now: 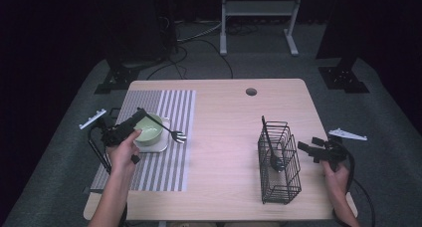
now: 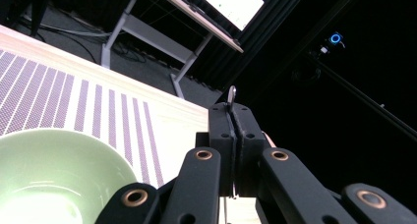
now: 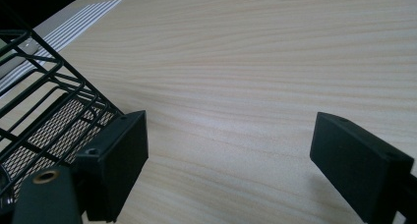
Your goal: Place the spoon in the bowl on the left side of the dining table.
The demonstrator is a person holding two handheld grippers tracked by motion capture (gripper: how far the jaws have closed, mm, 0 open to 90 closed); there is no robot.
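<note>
Wire basket (image 1: 278,162) stands at 4 o'clock on the surface (image 1: 224,137). It holds one dark utensil (image 1: 271,150), handle leaning up toward the rim, head down near the basket floor. Green bowl (image 1: 149,128) sits on a white square plate (image 1: 155,146) on the striped mat (image 1: 164,137) at 9 o'clock; I can't make out anything in the bowl.

My left claw (image 1: 141,113) is clamped on the handle of a fork (image 1: 171,132), jaws pressed together on the thin metal. The fork runs out over the bowl's rim, tines past the plate toward 3 o'clock, over the mat. Left hand (image 1: 123,146) grips the tool just at 7 o'clock of the bowl, forearm coming up from the near edge.

My right claw (image 1: 304,148) has its jaws apart, nothing between them, just beside the basket's 3 o'clock wall, pointing at it. Right hand (image 1: 337,174) sits low near the surface's right edge.
</note>
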